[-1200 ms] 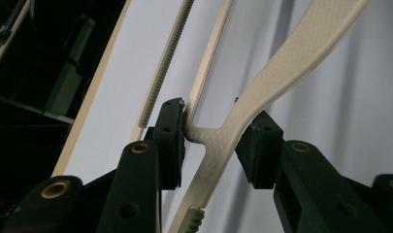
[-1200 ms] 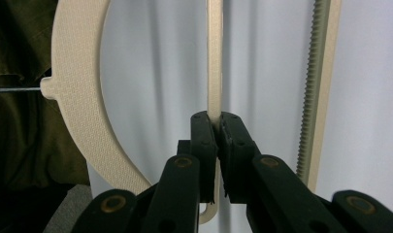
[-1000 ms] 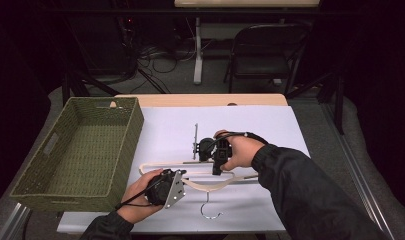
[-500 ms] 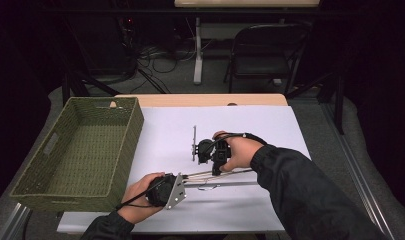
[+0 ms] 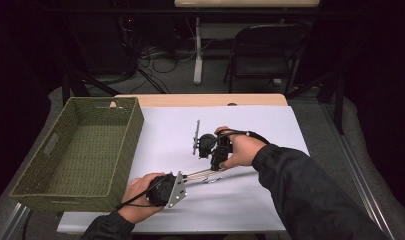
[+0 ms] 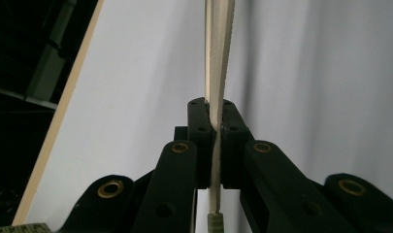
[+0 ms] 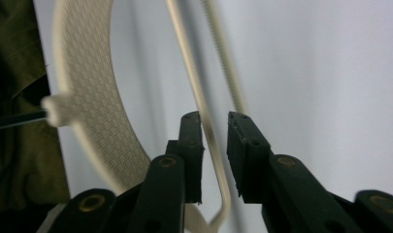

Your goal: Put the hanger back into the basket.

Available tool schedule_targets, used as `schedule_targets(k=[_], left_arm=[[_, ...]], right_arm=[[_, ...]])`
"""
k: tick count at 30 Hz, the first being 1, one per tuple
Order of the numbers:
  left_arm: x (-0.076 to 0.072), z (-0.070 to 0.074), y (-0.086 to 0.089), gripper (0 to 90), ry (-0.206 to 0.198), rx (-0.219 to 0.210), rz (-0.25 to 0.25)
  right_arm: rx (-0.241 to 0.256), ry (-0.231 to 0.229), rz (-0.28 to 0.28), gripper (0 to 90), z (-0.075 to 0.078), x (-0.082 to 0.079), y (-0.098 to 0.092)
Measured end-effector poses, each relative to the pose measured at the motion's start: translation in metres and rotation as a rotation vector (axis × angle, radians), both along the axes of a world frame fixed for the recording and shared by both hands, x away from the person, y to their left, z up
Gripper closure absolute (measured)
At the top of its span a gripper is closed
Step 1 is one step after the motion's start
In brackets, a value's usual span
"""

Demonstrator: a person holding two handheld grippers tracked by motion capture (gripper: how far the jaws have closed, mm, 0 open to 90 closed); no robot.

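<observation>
Clearly the whole business turned on a pale clothes hanger [image 5: 202, 174] lying low over the white sheet covering the counter [image 5: 270, 125], its long axis running from the left claw [image 5: 182, 180] up and rightward to the right claw [image 5: 219, 165]. In the left gripper view the left claw [image 6: 214, 145] was clamped tight on a thin flat edge of the hanger [image 6: 217, 58], which stood on edge and ran straight away from the jaws. In the right gripper view the right claw [image 7: 214, 155] stood partly open, its jaws on either side of the hanger's thin rod [image 7: 191, 82] without pinching it; the broad textured arm [image 7: 85, 97] curved off to one side. I judged the right hand [image 5: 242, 150] to be the nearer one for taking a second hold, since the rod already sat in its gap and only closing remained. A green woven basket [image 5: 60, 155] sat at the left side of the counter, just beside the left hand [image 5: 140, 195] and apart from the hanger, with nothing lying between them. A folding chair [image 5: 267, 50] stood on the floor beyond the counter, well out of the way.
</observation>
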State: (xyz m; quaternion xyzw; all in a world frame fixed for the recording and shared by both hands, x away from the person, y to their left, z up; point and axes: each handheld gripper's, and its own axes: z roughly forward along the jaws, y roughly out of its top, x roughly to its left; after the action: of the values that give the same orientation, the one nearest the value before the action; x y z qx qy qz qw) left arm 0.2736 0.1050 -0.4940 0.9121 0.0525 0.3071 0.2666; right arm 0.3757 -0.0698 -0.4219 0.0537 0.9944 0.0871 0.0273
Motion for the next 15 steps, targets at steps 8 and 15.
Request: schedule_targets(k=[8,15], left_arm=[[0.009,0.003,-0.002,87.2,0.070,0.004,0.045],[0.017,0.009,-0.001,87.2,0.120,-0.009,0.079]], right_arm=[[0.021,-0.053,-0.076,66.7,0.009,0.006,-0.018],[0.015,-0.099,-0.132,61.0,0.012,0.013,-0.032]])
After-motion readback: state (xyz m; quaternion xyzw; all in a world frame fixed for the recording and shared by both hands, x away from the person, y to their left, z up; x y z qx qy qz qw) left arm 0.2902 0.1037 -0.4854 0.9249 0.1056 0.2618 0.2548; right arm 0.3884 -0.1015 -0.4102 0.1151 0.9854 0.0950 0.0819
